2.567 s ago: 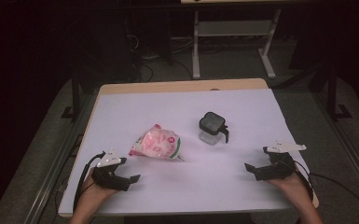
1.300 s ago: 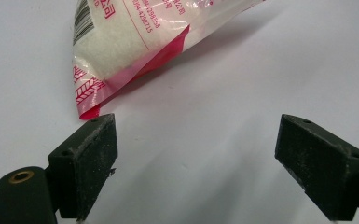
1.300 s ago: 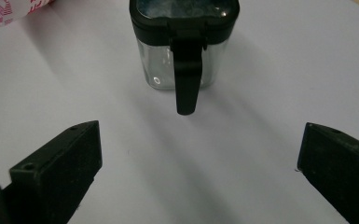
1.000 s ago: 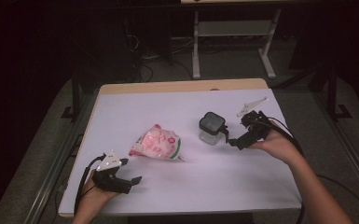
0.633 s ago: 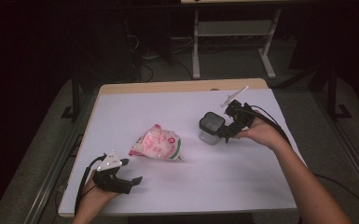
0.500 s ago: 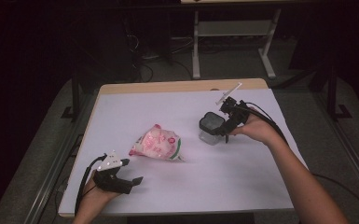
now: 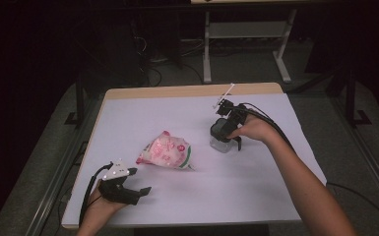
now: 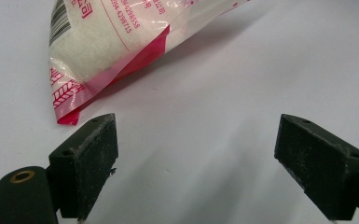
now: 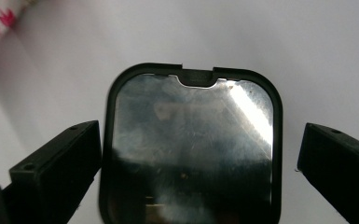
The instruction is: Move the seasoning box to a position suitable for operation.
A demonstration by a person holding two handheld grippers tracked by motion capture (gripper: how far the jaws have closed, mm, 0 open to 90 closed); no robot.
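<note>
White bench (image 7: pixel 256 196) carries a clear square jar with black lid (image 7: pixel 222 135), straddled from above by the wide-open, empty right gripper (image 9: pixel 198 172). Jaws should be centred on the lid's sides before closure. Left gripper (image 8: pixel 196 168) is held open and empty beside the pink-printed plastic bag (image 8: pixel 116 42).

- Container lid (image 9: pixel 191 144) — glossy, mirror-like panel in a smooth black plastic rim.
- Container (image 7: pixel 222 142) body — clear plastic.
- Bag (image 7: pixel 166 151) — shiny, crinkled transparent plastic film with pink print, holding white grains.
- Jaw pads — matt black, slightly rough.
- Table (image 7: pixel 187 105) — smooth, matt white top with a wooden edge.
</note>
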